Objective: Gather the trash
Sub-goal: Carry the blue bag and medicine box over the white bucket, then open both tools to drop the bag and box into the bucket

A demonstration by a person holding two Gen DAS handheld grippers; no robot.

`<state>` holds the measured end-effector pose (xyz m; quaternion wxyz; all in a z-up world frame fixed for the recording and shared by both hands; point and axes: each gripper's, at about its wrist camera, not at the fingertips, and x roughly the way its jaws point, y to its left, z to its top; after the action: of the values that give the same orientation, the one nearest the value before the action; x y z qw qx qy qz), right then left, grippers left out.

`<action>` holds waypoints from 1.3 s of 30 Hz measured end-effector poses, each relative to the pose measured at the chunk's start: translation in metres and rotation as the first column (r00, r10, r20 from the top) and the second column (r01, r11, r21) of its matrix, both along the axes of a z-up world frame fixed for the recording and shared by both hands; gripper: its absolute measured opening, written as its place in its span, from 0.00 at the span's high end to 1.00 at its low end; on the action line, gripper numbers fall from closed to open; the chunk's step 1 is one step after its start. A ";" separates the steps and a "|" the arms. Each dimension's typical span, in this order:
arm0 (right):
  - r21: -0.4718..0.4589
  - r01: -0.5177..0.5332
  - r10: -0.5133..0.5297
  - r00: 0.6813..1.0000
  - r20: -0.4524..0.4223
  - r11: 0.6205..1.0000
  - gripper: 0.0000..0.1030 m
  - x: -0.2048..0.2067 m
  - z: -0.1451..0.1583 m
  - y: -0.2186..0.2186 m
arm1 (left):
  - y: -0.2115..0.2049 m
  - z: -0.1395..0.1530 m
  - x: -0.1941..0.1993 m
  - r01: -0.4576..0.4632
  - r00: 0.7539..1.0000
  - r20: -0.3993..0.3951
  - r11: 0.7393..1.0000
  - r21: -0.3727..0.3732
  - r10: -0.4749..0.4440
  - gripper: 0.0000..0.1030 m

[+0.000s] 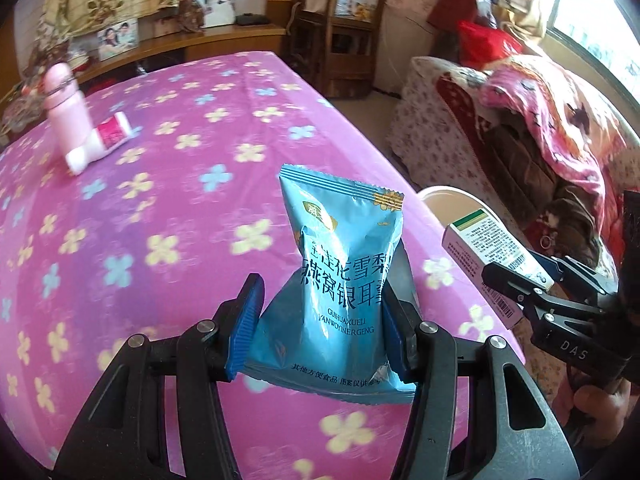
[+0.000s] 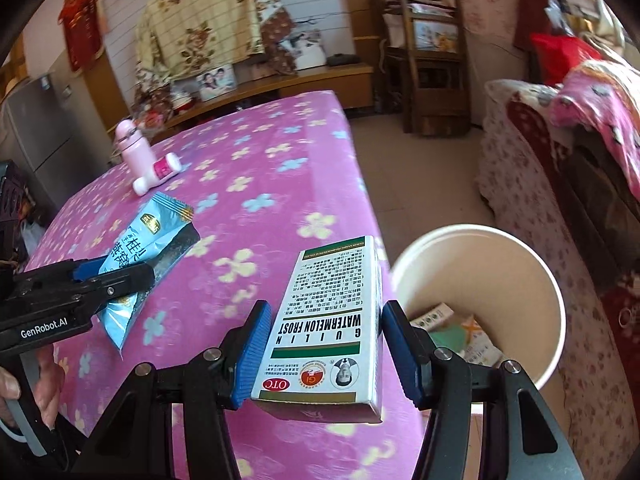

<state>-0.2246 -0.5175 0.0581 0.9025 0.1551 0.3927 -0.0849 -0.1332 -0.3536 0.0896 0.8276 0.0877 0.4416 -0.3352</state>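
Blue packet [image 1: 340,280] held above tablecloth [image 1: 160,200]; pink bottle [image 1: 66,108] well behind.

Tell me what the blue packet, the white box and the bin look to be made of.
Blue packet: glossy plastic film, going by its crimped, creased top seal. White box: printed card, with flat faces and sharp folded edges. Bin: smooth cream wall with a rolled rim, probably plastic.

A crinkled blue snack packet [image 1: 340,280] stands upright, pinched at its waist above the pink flowered table's right edge. A white medicine box [image 2: 332,320] labelled "Watermelon Frost" is held lengthwise beside that edge. Just off it, an open white bin [image 2: 528,280] holds discarded cartons.
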 end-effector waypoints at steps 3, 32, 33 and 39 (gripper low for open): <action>0.008 0.031 -0.031 1.000 -0.002 0.999 0.46 -0.009 -0.003 -0.016 | -0.019 -0.002 -0.005 0.027 1.000 -0.009 1.000 -0.001 -0.027 0.49; 0.148 0.293 -0.286 0.956 -0.070 0.944 0.39 -0.071 -0.040 -0.121 | -0.124 -0.021 -0.033 0.167 0.980 -0.103 0.985 -0.036 -0.170 0.48; 0.140 0.300 -0.293 0.954 -0.069 0.944 0.39 -0.073 -0.040 -0.121 | -0.129 -0.022 -0.035 0.174 0.978 -0.107 0.984 -0.039 -0.177 0.47; 0.099 0.323 -0.317 0.946 -0.073 0.941 0.35 -0.080 -0.037 -0.125 | -0.155 -0.027 -0.041 0.205 0.973 -0.096 0.976 -0.066 -0.211 0.46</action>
<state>-0.3048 -0.6429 0.0207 0.8554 0.2638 0.3915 -0.2131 -0.1745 -0.5083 0.0623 0.7664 0.0929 0.4622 -0.4363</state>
